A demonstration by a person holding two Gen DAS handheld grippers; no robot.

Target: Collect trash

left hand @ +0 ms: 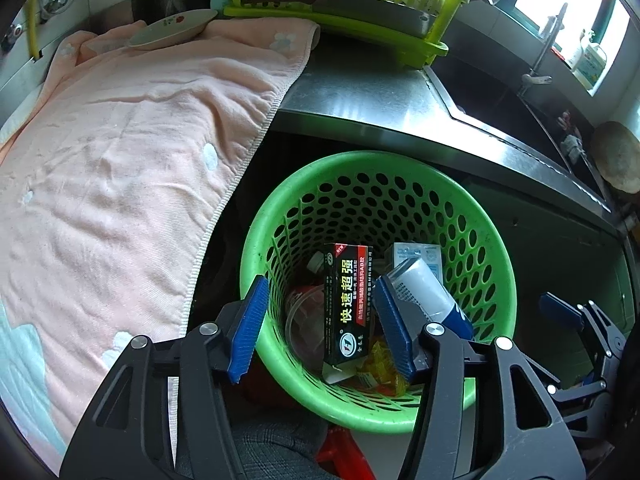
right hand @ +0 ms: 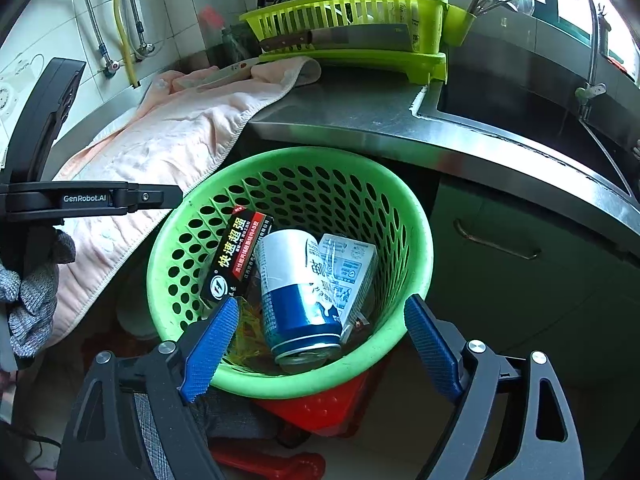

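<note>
Both tongs hang spread and empty over the green basket (right hand: 296,376), which stands below the tabletop's (right hand: 360,120) front edge to catch drops — black box (right hand: 236,260), can (right hand: 296,292) and carton (right hand: 348,272) inside; clear cup, apparently.

Left tongs (left hand: 320,328) moderately wide, right tongs (right hand: 324,348) wider.

One green basket (right hand: 416,240) — inside, one black box (right hand: 236,260), one can (right hand: 296,300), one carton (right hand: 352,272).

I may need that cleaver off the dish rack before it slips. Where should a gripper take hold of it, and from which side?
Grip the cleaver by its dark wooden handle, which points toward the towel. It lies flat along the front of the green dish rack, so come from the front, above the counter, probably closing across the handle.
</note>
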